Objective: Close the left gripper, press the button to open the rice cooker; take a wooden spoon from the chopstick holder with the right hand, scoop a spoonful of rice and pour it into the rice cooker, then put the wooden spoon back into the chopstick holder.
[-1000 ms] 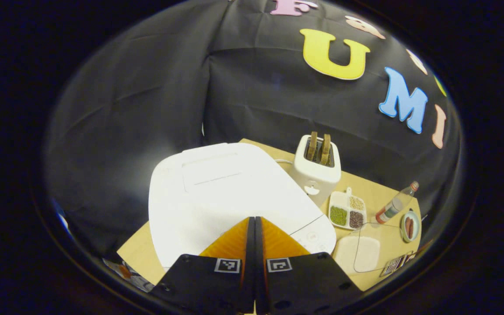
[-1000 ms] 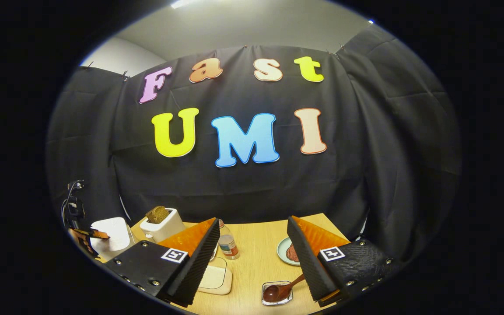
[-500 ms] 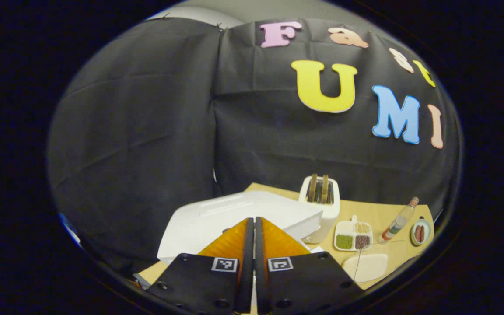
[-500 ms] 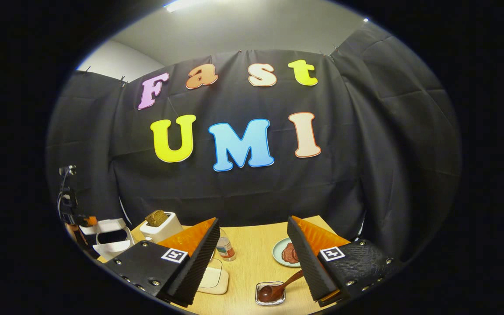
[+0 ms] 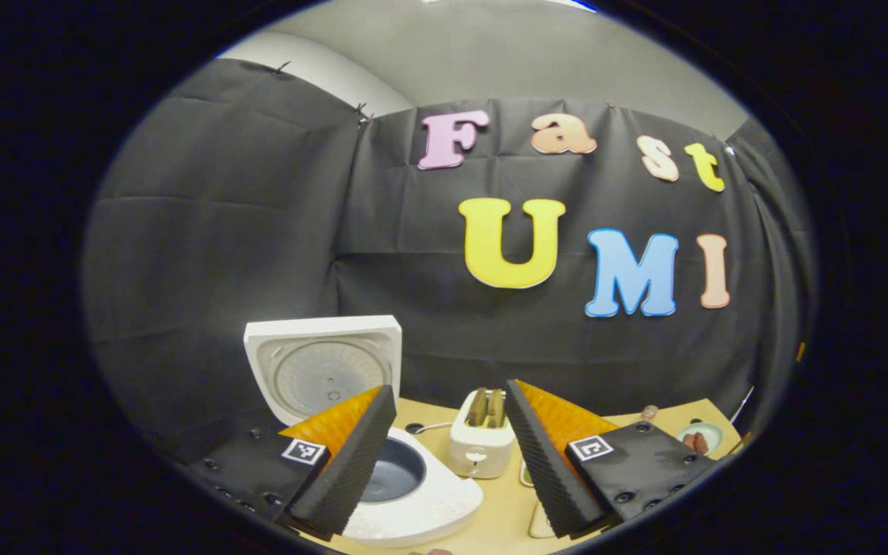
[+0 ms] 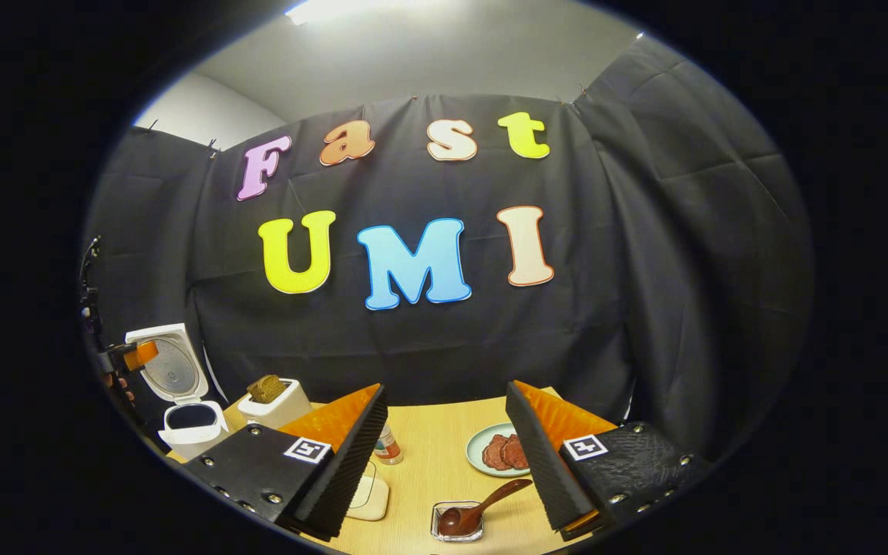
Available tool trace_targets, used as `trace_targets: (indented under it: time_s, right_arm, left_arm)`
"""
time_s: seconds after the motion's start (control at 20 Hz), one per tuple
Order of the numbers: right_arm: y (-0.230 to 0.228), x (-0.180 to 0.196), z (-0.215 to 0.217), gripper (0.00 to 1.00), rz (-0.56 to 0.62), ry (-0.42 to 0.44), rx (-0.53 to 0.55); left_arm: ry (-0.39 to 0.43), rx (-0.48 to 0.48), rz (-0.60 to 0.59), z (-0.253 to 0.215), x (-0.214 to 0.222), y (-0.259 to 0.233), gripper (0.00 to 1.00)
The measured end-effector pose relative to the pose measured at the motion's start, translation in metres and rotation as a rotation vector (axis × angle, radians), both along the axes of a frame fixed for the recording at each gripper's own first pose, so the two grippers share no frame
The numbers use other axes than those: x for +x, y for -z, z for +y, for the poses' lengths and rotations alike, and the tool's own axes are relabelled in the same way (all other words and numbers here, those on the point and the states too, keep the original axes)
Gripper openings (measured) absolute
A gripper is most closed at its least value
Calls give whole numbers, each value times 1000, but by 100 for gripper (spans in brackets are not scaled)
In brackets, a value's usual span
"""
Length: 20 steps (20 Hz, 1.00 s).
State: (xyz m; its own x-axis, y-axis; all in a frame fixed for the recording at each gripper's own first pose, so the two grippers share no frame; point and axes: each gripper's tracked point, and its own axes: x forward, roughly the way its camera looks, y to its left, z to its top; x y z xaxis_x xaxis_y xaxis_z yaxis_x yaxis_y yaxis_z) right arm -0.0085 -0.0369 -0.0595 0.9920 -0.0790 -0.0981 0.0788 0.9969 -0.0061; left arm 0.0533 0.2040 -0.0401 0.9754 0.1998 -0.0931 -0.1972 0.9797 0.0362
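My left gripper hangs with jaws wide, empty, over the rice cooker, whose lid stands upright at the desk's left edge. My right gripper is spread wide too, above the wooden spoon lying in its clear holder near the front edge.

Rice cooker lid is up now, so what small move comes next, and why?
Probably bring the right gripper down toward the wooden spoon. The rice cooker stands open with its lid upright, so the button step looks done. The right gripper is open and holds nothing, and the spoon rests in its holder just below and between its fingers.
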Motion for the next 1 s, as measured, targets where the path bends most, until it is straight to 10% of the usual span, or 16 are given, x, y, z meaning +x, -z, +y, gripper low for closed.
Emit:
trace_targets:
  time_s: [1.0]
  right_arm:
    - [175,34,-85,94,320,90,151]
  left_arm:
    - [194,16,53,-123,-62,35,96]
